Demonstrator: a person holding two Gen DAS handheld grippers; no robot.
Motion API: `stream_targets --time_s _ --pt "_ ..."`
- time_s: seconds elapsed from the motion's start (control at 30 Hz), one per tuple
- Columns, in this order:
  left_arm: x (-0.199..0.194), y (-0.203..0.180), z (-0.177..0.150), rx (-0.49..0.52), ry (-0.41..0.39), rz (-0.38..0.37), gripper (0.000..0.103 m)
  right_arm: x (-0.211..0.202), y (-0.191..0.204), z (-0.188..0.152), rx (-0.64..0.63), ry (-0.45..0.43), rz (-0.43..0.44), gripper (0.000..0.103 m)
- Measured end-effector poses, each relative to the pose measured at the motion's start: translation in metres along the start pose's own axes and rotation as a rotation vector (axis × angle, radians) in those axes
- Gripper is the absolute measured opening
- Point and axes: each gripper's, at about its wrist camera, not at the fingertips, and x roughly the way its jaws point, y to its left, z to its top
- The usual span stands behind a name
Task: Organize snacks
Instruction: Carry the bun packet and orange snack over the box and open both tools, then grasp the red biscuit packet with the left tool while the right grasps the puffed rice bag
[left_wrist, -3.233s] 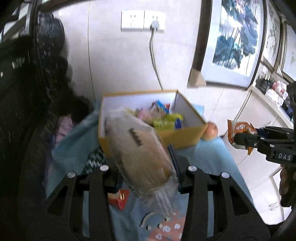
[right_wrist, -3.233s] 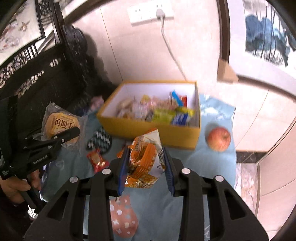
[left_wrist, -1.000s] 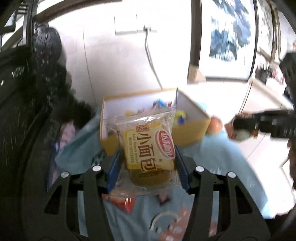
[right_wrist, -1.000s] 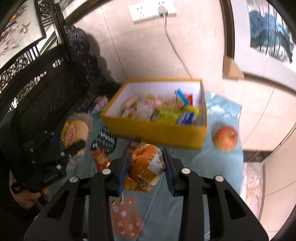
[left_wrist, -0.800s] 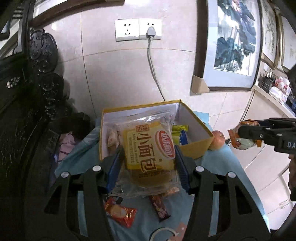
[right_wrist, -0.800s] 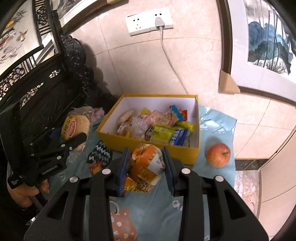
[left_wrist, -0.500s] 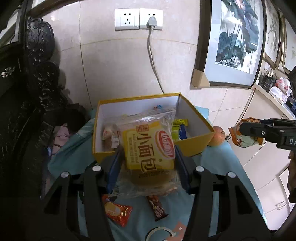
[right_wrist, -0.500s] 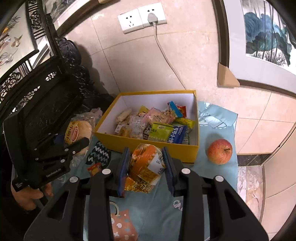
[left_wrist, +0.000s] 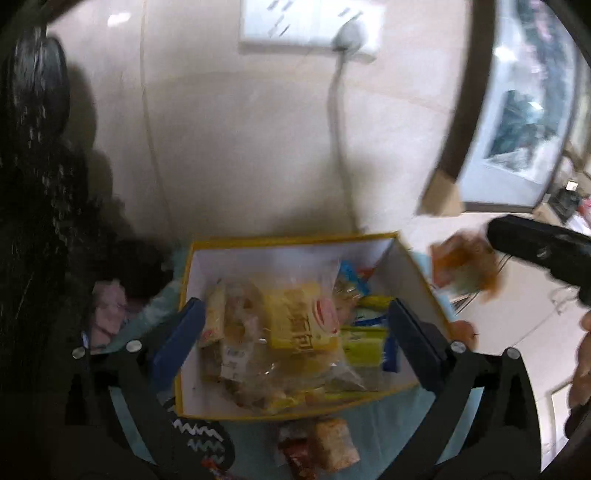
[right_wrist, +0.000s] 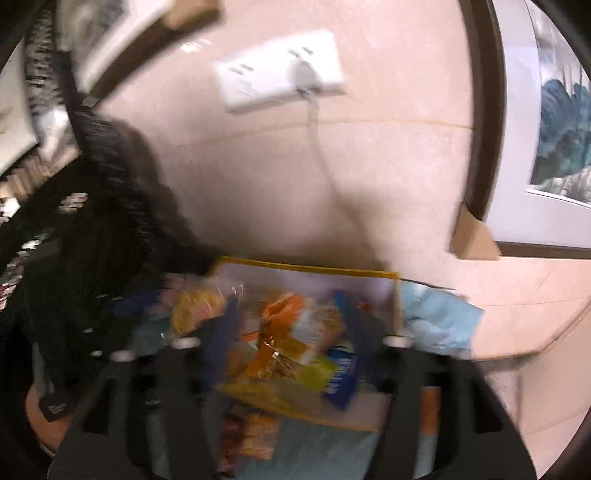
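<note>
A yellow box (left_wrist: 303, 410) with white inner walls holds several snack packets. My left gripper (left_wrist: 291, 325) hangs open just over it, jaws wide apart. The yellow bread packet (left_wrist: 303, 325) lies loose on the pile inside the box. My right gripper (right_wrist: 291, 332) is shut on an orange snack bag (right_wrist: 295, 332) and holds it over the box (right_wrist: 306, 275); this view is blurred. The right gripper and orange bag (left_wrist: 461, 266) also show in the left wrist view, at the box's right side.
A light blue cloth (left_wrist: 391, 428) covers the table. Small wrapped snacks (left_wrist: 321, 443) and a black-and-white zigzag patch (left_wrist: 199, 439) lie in front of the box. A tiled wall with a socket and cable (left_wrist: 340, 147) stands behind. Dark carved furniture (left_wrist: 33, 221) is at left.
My left gripper moved forward over the box and opened, dropping the bread packet into it. My right gripper swung fast toward the box with the orange bag.
</note>
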Motion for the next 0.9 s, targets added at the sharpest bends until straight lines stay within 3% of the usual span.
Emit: stream_targets --time_s 0.13,0.37,0.5,0.73,0.8,0.9 --pt "0.001 0.014 -0.021 0.001 0.023 0.011 0.1 0.0 -0.009 -0.019 0.022 0.006 0.01 0.066" --pt "-0.03 0.034 -0.085 -0.051 0.016 0.053 0.101 0.009 -0.011 -0.087 0.056 0.124 0.01 0.066" --pt "-0.036 0.046 -0.146 -0.055 0.084 0.096 0.101 0.016 0.0 -0.135 0.043 0.209 0.007 0.066" --pt "-0.023 0.076 -0.246 -0.109 0.272 0.175 0.101 0.045 0.024 -0.204 0.046 0.351 0.011 0.066" --pt "-0.02 0.085 -0.256 -0.129 0.299 0.183 0.101 0.053 0.031 -0.211 0.034 0.381 0.004 0.066" --pt "-0.021 0.089 -0.256 -0.129 0.271 0.196 0.101 0.061 0.038 -0.211 0.01 0.381 -0.004 0.066"
